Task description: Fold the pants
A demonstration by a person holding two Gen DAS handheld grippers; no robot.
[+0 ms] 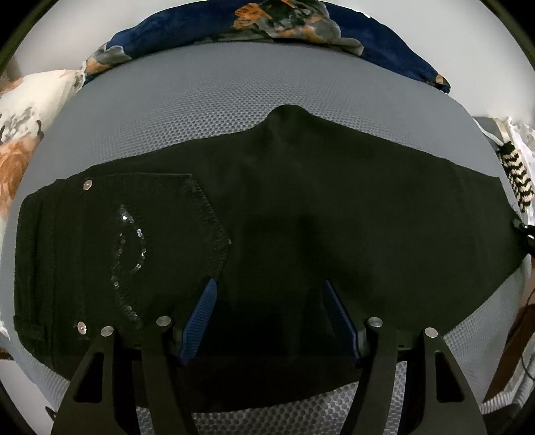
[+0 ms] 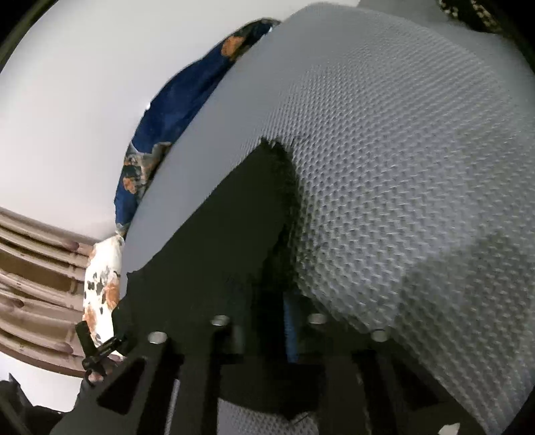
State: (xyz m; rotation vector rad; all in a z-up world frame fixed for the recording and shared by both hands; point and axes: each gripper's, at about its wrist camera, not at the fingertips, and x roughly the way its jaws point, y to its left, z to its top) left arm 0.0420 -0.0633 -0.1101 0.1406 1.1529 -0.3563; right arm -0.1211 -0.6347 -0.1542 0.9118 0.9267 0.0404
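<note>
Black pants (image 1: 301,207) lie flat across a grey mesh mattress (image 1: 187,100), waistband to the left, with a sequinned back pocket (image 1: 140,241) facing up. My left gripper (image 1: 271,304) points down over the middle of the pants. It is open, and its blue pads (image 1: 200,318) stand well apart with dark cloth below them. In the right wrist view a corner of the pants (image 2: 234,217) runs down into my right gripper (image 2: 281,321). Its fingers are close together and shut on the cloth's edge, and one blue pad (image 2: 291,331) shows beside the fabric.
A dark blue floral blanket (image 1: 267,26) is bunched along the mattress's far edge. A white floral pillow (image 1: 30,110) sits at the left. A black-and-white striped cloth (image 1: 516,174) hangs off the right edge. Brown headboard slats (image 2: 33,267) show beyond the pillow.
</note>
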